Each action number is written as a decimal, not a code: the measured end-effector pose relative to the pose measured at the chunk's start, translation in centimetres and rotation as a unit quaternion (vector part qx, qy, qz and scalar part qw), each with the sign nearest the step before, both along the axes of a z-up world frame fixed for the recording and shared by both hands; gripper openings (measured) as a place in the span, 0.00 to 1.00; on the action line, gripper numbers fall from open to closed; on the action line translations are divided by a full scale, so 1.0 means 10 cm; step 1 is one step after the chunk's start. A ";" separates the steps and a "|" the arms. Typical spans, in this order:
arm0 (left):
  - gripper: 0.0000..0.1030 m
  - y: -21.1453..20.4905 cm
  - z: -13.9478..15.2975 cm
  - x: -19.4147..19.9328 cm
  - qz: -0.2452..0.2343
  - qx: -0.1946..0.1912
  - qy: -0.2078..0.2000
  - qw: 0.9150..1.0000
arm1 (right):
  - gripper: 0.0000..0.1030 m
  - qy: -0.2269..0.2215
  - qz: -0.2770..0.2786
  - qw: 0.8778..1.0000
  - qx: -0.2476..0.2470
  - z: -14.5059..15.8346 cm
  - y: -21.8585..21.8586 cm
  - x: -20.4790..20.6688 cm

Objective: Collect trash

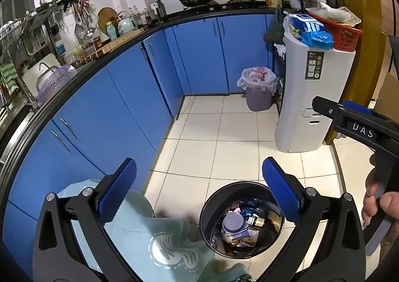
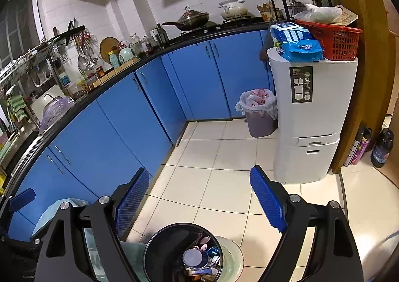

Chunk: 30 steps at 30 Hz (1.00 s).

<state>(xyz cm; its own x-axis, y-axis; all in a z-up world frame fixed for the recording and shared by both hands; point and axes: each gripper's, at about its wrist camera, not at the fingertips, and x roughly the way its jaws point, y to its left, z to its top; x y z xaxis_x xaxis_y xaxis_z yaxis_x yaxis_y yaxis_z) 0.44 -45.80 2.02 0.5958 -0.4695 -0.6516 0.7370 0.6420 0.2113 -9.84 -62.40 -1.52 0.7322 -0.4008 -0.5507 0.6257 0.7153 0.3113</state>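
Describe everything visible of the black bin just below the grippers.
The black bin is small and round, with a shiny dark inner wall that looks like plastic or metal. It stands upright and lidless on the pale floor tiles, beside a light blue cloth. It holds mixed trash: a round grey-blue lid, a small dark bottle, wrappers and paper scraps. Neither gripper touches it.

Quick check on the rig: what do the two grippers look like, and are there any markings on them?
Both are black frames with silver pivot bolts and blue ribbed pads. The left gripper shows none. The right gripper, seen side-on from the left camera, bears white letters "DAS".
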 end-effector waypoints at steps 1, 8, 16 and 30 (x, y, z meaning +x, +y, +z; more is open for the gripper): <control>0.96 0.00 0.00 0.00 0.001 0.000 0.001 1.000 | 0.79 -0.001 0.001 1.000 0.000 0.00 0.00 0.00; 0.96 0.05 0.01 0.04 0.004 -0.001 0.004 1.000 | 0.79 -0.003 0.004 1.000 0.000 0.03 0.04 0.02; 0.96 0.07 0.01 0.05 0.006 -0.003 0.008 1.000 | 0.79 -0.003 0.004 1.000 0.001 0.03 0.04 0.02; 0.97 0.07 0.00 0.05 0.006 -0.003 0.009 1.000 | 0.79 -0.002 0.007 1.000 0.004 0.01 0.09 0.04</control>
